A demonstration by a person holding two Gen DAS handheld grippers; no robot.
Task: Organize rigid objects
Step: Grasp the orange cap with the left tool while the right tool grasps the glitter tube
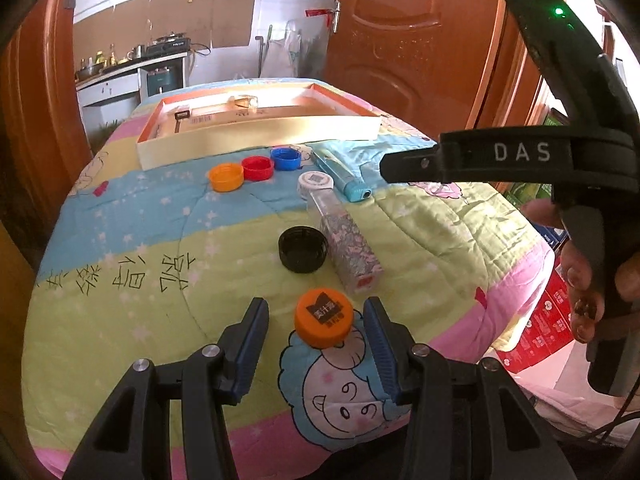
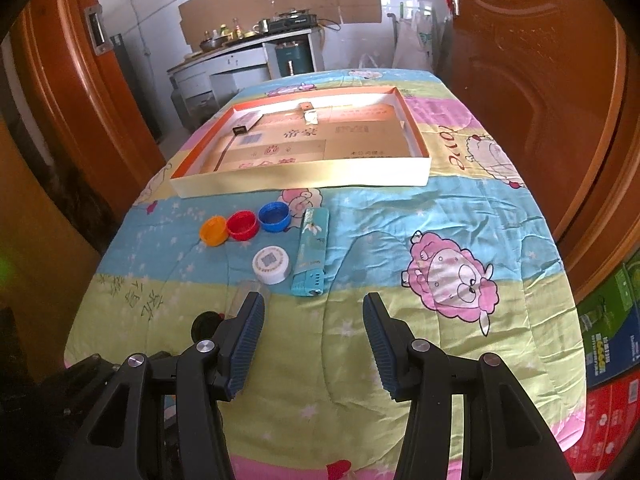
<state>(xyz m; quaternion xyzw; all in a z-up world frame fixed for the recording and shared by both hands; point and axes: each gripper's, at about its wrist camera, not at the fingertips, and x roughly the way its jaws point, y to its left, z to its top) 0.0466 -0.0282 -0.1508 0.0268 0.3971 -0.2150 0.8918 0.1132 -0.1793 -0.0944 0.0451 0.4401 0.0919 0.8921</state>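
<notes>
My left gripper (image 1: 316,306) is open just above the quilt, with a labelled orange cap (image 1: 324,322) between its fingers, nearer the right pad and not pressed. Beyond it lie a black cap (image 1: 303,249), a patterned clear bottle (image 1: 348,248) on its side, a white cap (image 1: 316,184) and a teal box (image 1: 340,172). Orange (image 1: 226,177), red (image 1: 258,168) and blue (image 1: 285,159) caps sit in a row before the shallow tray (image 1: 260,136). My right gripper (image 2: 314,308) is open and empty over bare quilt, right of the black cap (image 2: 204,326).
A hand (image 1: 580,280) holds the right gripper's body at the right of the left wrist view. The tray (image 2: 300,180) holds a few small items at its far side. Wooden doors flank the table. Coloured cartons (image 2: 612,340) are stacked on the floor at the right.
</notes>
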